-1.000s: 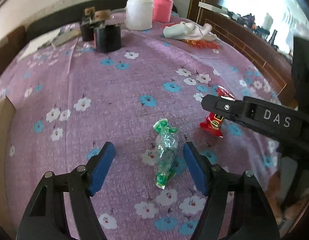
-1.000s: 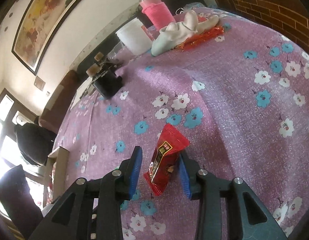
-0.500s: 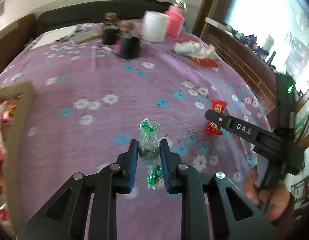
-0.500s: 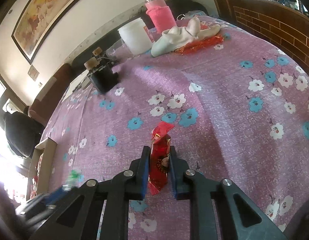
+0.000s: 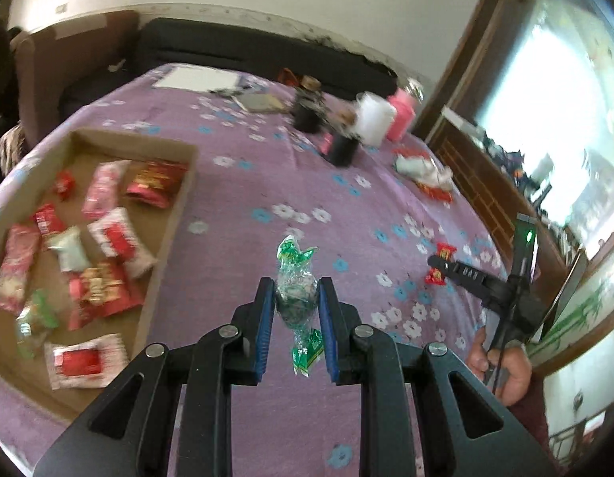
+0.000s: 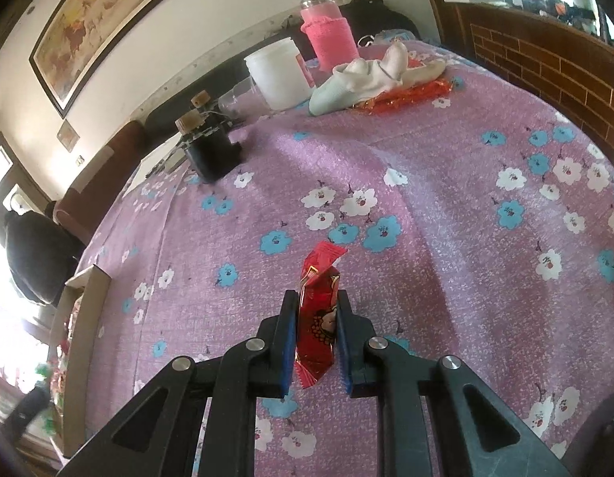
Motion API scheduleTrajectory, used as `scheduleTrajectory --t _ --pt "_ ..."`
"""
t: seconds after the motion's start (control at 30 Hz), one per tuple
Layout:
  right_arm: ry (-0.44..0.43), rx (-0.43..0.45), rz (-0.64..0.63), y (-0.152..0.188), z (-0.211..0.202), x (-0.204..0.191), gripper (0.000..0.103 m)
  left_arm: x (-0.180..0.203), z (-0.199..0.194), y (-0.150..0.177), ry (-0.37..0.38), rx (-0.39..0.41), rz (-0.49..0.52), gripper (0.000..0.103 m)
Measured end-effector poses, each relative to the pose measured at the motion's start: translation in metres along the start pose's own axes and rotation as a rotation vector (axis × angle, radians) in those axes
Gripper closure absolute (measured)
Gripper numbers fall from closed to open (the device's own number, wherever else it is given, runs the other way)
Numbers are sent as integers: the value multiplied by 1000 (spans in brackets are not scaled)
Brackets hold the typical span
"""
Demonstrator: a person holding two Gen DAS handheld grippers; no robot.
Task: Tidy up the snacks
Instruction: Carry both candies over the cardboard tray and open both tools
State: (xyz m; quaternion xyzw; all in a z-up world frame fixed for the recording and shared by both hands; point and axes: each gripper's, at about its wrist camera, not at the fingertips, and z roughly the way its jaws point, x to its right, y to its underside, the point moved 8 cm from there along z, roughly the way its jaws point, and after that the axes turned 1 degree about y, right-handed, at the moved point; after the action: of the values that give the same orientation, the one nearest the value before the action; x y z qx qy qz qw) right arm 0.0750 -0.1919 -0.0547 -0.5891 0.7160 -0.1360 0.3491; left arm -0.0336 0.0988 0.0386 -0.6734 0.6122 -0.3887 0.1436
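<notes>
Closest to the left wrist camera, the left hand-held gripper (image 5: 296, 310) is clenched on a green-and-clear wrapped candy (image 5: 296, 292), its blue pads (image 5: 266, 322) pinching the crinkled middle while the twisted ends stick out fore and aft, so the candy's long axis runs along the fingers rather than across them. From the right wrist camera, the right hand-held gripper (image 6: 317, 332) is likewise clamped on a red snack packet (image 6: 318, 312), which also lies lengthwise between the pads with its crimped top poking out ahead; it appears to sit low over the flowered purple cloth of the worktop (image 6: 446, 214). The relation that matters next is sideways: the shallow cardboard box (image 5: 175, 214), already holding a scatter of red, pink and white packets, lies to the left of the left hand-held gripper and close by, whereas in the right view only the box's edge shows, well off at the far left. By that reading the left hand is much the nearer to the box and would likely drop its candy first, carrying it leftward over the wall. Farther back stand a dark jar (image 6: 211, 155), a white tub (image 6: 277, 73) and a pink-sleeved bottle (image 6: 327, 33), with a bundle of white socks (image 6: 370, 75) beside them.
</notes>
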Motion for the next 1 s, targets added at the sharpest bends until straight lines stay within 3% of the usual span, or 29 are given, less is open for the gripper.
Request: scheduleTrajectory --t 0.23,0.33,0.5,0.77,1.0 --pt "56 32 -53 1 -4 -8 85 -75 -53 -11 -81 105 -111 84" --pt "25 10 -59 5 -8 -23 85 -114 -64 -11 -134 121 -162 84" --pt "-66 -14 -148 23 -24 -87 85 -158 -66 -4 -173 121 -241 84" --pt "-239 -108 -333 58 -28 -214 85 -184 -57 11 -187 82 -273 84" --pt "-301 -182 -454 83 -10 -304 86 -193 -40 -16 -191 68 -238 84"
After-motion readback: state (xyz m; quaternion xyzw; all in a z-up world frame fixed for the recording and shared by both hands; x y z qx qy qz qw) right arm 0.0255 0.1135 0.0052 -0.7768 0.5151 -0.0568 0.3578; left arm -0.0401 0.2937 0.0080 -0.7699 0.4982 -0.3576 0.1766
